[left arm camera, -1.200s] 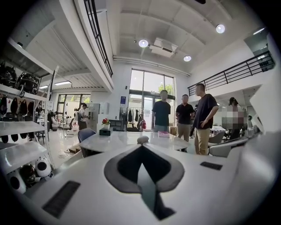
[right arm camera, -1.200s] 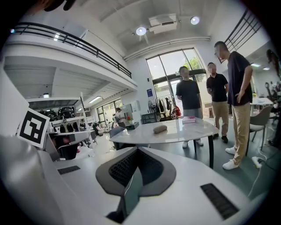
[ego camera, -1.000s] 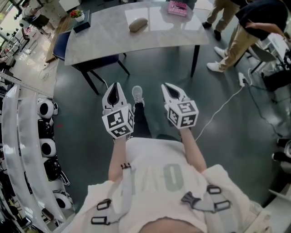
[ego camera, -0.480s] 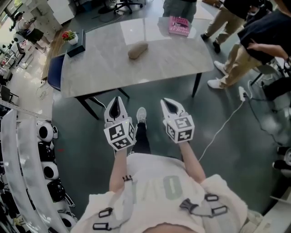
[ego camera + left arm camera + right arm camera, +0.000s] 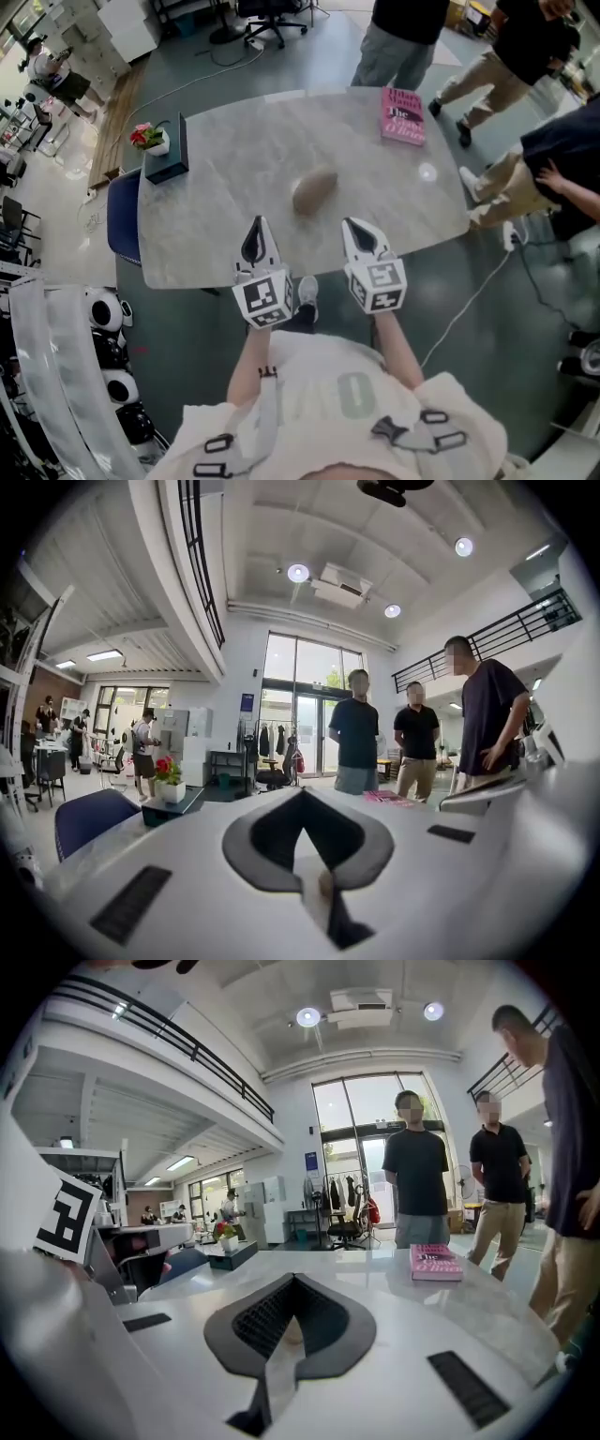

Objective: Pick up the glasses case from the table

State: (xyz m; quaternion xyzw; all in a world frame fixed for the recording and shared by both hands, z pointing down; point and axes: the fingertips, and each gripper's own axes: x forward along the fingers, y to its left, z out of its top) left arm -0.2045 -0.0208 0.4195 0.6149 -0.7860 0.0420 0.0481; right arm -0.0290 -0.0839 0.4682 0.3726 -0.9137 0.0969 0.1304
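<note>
Tan glasses case (image 5: 314, 190) whole from the head view, a sliver behind closed, empty left gripper (image 5: 260, 225) and right gripper (image 5: 358, 228).

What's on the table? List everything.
On the table: a case, a pink book, a dark box with a potted flower on it. The box's inside is hidden.

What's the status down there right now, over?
Left gripper and right gripper shut, empty. Glasses case on table, untouched, just ahead. Path clear.

One glasses case (image 5: 314, 190), one pink book (image 5: 404, 116), one flower pot (image 5: 153, 141), one table (image 5: 234, 155).
</note>
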